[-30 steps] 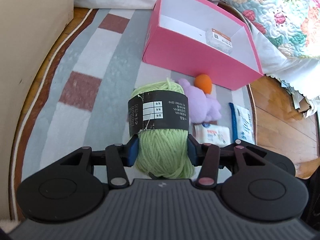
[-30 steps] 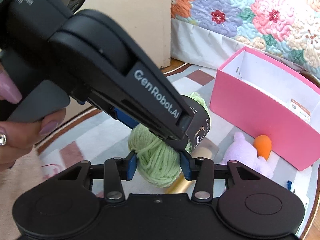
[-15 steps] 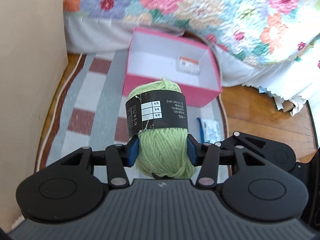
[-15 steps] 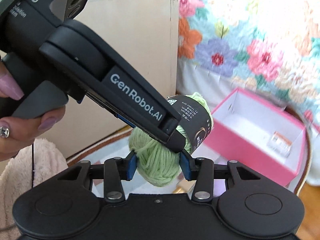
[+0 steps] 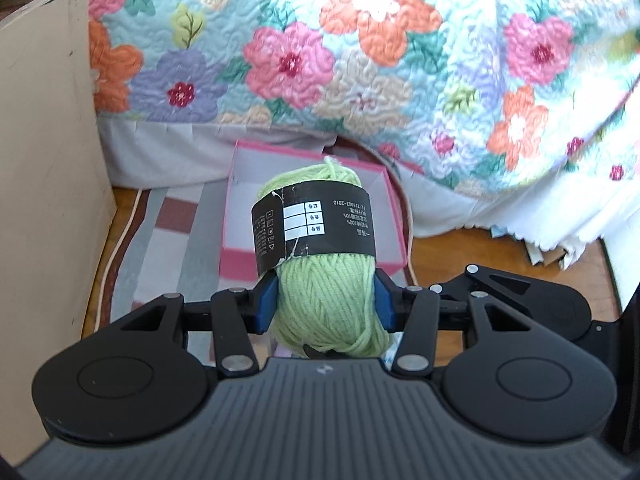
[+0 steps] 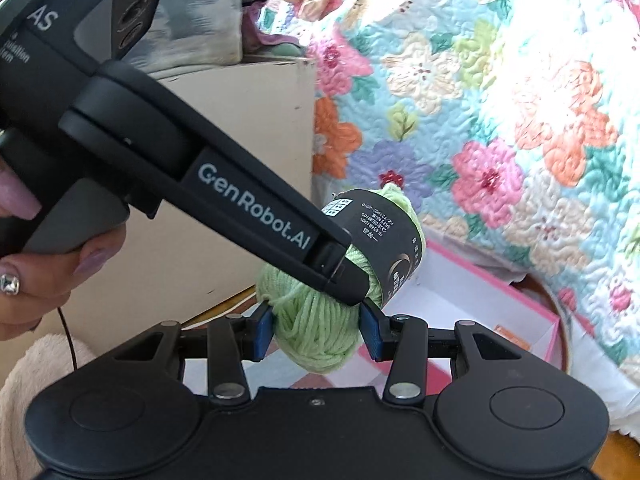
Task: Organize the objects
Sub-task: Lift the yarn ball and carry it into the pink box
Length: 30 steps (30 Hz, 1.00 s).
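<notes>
Floral bedding [image 5: 360, 60] backs the scene. Both tools, left [image 5: 326, 300] and right [image 6: 318, 330], clench one green yarn skein [image 5: 328, 304] above the pink box [image 5: 234, 236]; uneven release could drop it outside.

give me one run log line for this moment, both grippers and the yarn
left gripper: shut on green yarn skein | right gripper: shut on green yarn skein | skein: in air | pink box: open, beyond

Wooden floor [image 5: 460, 256] covered by a striped rug [image 5: 160, 240], open pink box [image 5: 236, 264] set on the rug near its far edge, beside the quilted bed [image 5: 360, 60]
</notes>
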Motion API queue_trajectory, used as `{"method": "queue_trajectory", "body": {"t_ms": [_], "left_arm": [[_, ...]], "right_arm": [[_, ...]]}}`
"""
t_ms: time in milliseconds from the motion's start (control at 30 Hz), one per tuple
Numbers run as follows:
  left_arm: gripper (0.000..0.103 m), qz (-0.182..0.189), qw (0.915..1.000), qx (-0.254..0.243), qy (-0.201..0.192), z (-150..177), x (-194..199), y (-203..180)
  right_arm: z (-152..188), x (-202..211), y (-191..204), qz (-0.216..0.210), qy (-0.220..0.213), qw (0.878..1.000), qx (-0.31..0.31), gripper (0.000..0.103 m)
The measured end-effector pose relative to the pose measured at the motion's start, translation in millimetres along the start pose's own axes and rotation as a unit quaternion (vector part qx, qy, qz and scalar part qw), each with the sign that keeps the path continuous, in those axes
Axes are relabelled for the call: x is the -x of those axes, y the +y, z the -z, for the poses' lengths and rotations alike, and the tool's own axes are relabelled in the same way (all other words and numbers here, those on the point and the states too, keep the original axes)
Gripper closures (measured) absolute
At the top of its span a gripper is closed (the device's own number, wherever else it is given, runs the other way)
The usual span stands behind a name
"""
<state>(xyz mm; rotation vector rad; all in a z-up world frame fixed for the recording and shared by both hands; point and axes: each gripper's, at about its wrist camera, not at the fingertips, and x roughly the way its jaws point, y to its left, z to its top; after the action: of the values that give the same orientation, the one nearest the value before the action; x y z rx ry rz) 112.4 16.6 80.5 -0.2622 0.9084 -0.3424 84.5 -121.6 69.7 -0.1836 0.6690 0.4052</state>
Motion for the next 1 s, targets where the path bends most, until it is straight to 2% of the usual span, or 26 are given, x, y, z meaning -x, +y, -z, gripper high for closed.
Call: {"method": "queue_trajectory", "body": {"t_ms": [167,333,467,600,833,1000], "left_arm": [[0.056,0.012,0.9999,0.009,0.001,-38.4,-21.8,4.2],[0.056,0.017,0.9997,0.000,0.015,-74.8,-67.2,3.1],[0.056,0.018,0.9990,-0.011,0.041,-92.4,-118.0,1.0],[0.056,0.028,0.9964,0.003,0.080,-100.2,-177.0,13.1],[0.056,0.035,0.9954,-0.004,0.090,-94.9,-260.2,18.8],[0.056,0.029,0.9948,0.000,0.098,-91.1,-306.0,23.8]], "right_arm": [[-26.1,-18.7,-30.3,0.003,0.020,1.000,0.002,0.053],[-41.6,-52.0,-76.8,0.000,0.037,0.999,-0.019,0.054],[-30.8,-77.9,-110.6,0.004,0.040,0.998,-0.050,0.053],[-9.0,-114.6,-142.8,0.004,0.045,0.995,-0.086,0.053],[32.2,-174.8,-181.6,0.021,0.043,0.993,-0.112,0.053],[50.6,-217.1,-205.2,0.014,0.074,0.991,-0.111,0.053]]}}
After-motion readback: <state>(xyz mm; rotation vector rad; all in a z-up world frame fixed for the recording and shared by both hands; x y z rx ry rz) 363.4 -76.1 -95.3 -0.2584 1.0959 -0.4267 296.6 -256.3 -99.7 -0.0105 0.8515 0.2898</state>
